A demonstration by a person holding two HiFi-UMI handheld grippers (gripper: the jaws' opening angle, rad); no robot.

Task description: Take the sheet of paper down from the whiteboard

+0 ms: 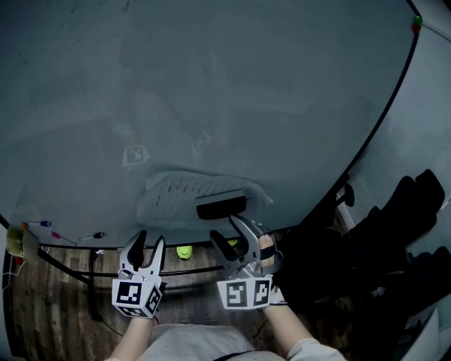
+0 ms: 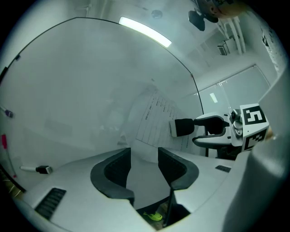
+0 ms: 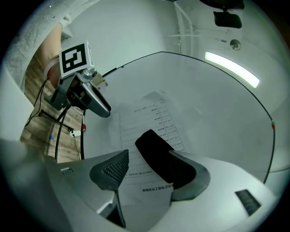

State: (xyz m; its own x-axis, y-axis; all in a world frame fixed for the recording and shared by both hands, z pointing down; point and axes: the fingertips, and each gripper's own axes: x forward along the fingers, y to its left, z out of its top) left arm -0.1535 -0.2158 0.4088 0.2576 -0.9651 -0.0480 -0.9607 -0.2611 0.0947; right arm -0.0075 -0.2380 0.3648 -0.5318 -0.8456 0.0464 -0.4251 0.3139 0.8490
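Observation:
The printed sheet of paper (image 1: pixel 190 192) lies against the lower part of the whiteboard (image 1: pixel 211 84), buckled, with its lower edge bulging off the board towards me. My left gripper (image 1: pixel 148 243) stands open below the sheet's left side. In the left gripper view (image 2: pixel 145 163) a corner of the paper (image 2: pixel 152 120) runs through the gap between the pads. My right gripper (image 1: pixel 224 224) is open too, rolled on its side. In the right gripper view (image 3: pixel 140 165) its black pad (image 3: pixel 158 156) lies over the paper (image 3: pixel 149 118) and the ribbed pad (image 3: pixel 113 170) stands clear of it.
Markers (image 1: pixel 91 236) lie on the board's tray at the lower left. A green object (image 1: pixel 184 252) sits on the wooden floor beneath the board's black stand bars (image 1: pixel 70 264). Dark bulky things (image 1: pixel 394 225) crowd the right side. A green magnet (image 1: pixel 417 21) sits at the board's top right.

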